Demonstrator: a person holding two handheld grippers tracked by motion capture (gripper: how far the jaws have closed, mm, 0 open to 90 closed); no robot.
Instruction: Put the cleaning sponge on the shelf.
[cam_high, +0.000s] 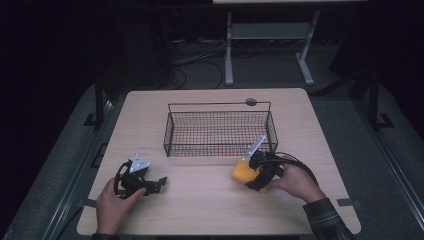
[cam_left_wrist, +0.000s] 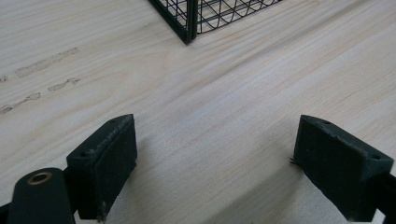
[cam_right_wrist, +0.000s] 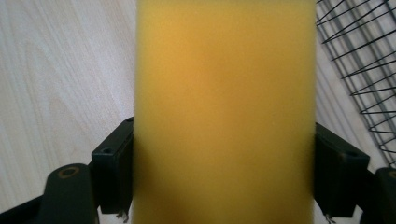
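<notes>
Light wood counter (cam_high: 210, 200) is carrying a black wire basket (cam_high: 218, 131) toward its far middle; high view is showing the basket's inside bare. Left gripper view is catching just one basket corner (cam_left_wrist: 188, 28) beyond bare wood. Yellow sponge block (cam_high: 242, 172) is sitting near the basket's front right corner; right gripper view is showing it blurred, with mesh at the right edge. Right tool (cam_high: 254, 176) is gripping the sponge, jaws pressing both its sides. Left tool (cam_high: 159, 183) is resting spread wide, holding nothing, well apart from the basket.
</notes>
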